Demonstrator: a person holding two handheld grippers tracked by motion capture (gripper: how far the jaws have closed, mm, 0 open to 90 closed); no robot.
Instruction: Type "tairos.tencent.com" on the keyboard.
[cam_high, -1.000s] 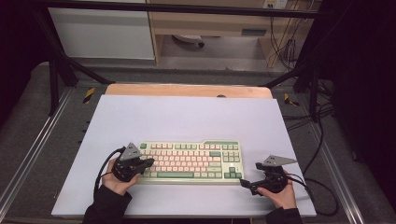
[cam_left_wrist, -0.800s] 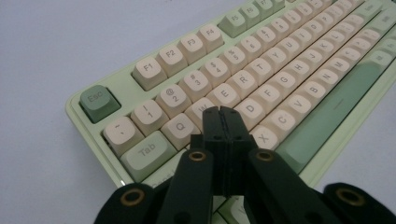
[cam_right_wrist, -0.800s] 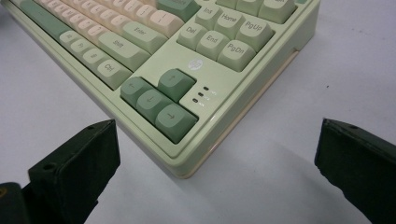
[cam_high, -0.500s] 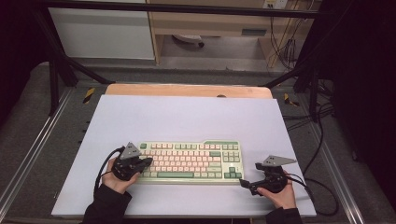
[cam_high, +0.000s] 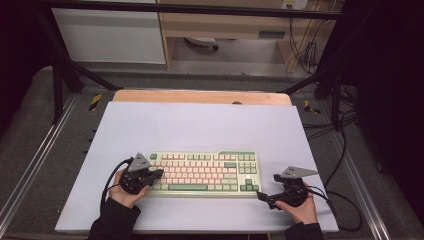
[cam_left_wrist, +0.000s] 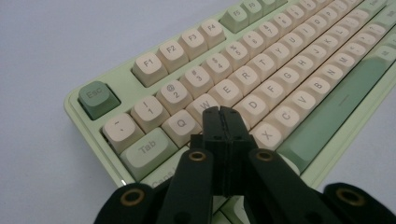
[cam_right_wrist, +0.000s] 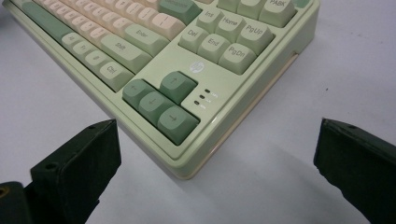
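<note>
A pale green keyboard with cream and green keys lies on the white tabletop, close to the person's side. My left gripper is shut with nothing between its jaws. Its joined tips rest over the letter keys near the keyboard's left end, below W and beside the Q key; whether they touch a key I cannot tell. My right gripper is open just off the front right corner. In the right gripper view its jaws stand wide either side of that corner of the keyboard, by the arrow keys, touching nothing.
A wooden strip borders the tabletop's far edge. Metal rails run along both sides, and cables hang at the right. Each gripper's cable trails over the table near the hands.
</note>
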